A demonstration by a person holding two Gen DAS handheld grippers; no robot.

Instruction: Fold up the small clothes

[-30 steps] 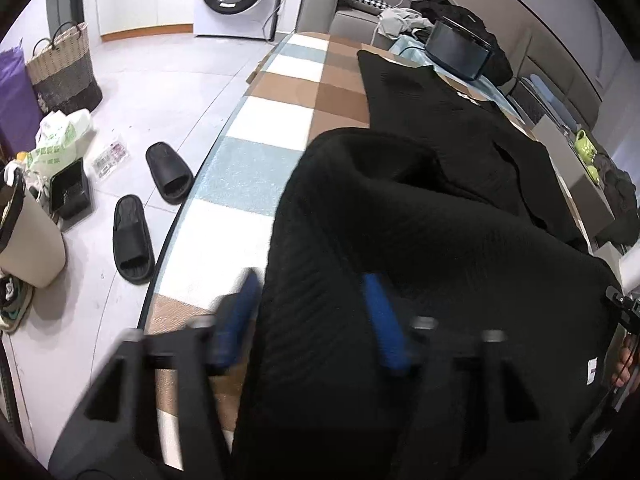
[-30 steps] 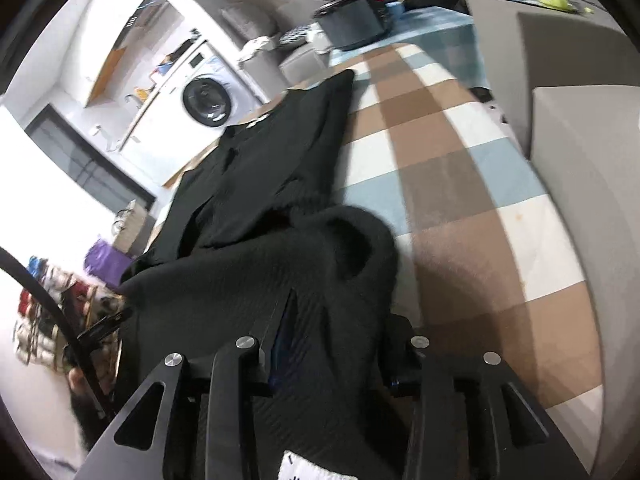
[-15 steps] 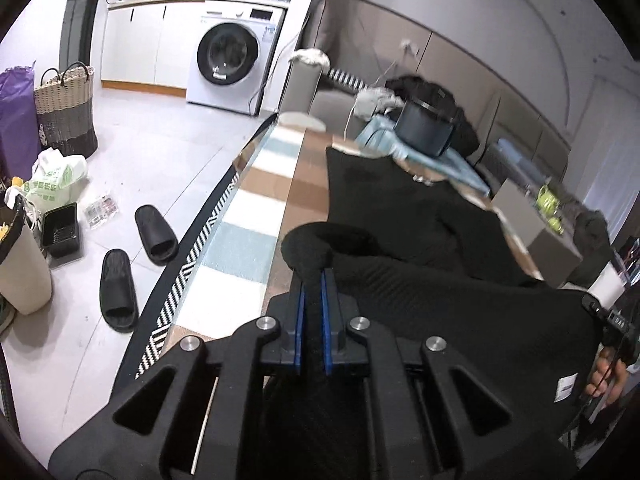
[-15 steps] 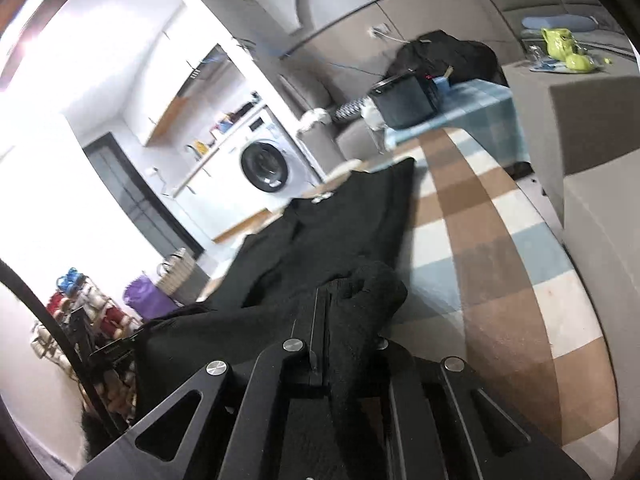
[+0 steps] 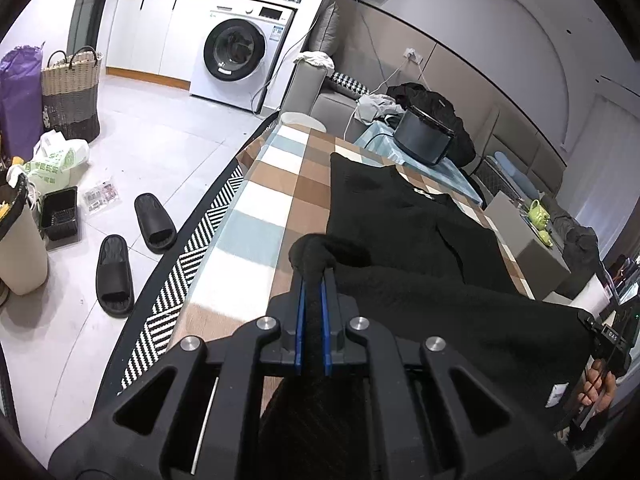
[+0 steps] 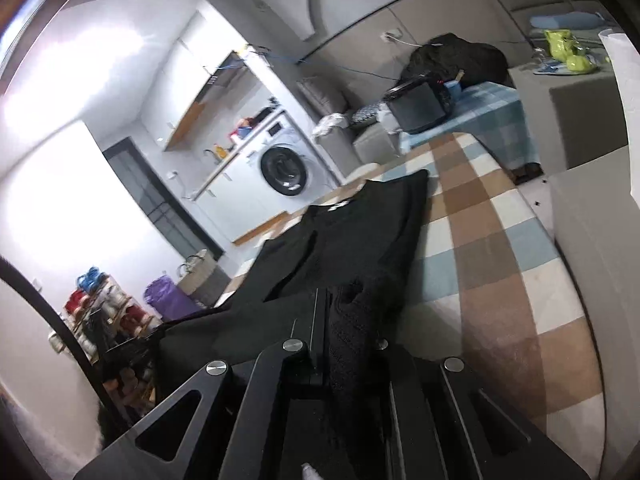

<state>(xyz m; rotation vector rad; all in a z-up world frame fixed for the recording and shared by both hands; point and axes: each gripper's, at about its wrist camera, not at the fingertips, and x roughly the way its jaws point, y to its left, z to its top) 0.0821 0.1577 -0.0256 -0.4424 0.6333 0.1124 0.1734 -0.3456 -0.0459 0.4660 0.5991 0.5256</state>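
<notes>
Black garment (image 5: 420,280) between both hand-held grippers

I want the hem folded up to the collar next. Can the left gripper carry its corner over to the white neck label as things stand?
Probably yes: the left gripper is shut on the black garment, and only flat fabric lies between it and the neck label.

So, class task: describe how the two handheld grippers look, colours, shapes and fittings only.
The left gripper is black with triangular cut-outs, silver round screws and blue finger pads. The right gripper has the same black frame and silver screws; its pads are hidden.
</notes>
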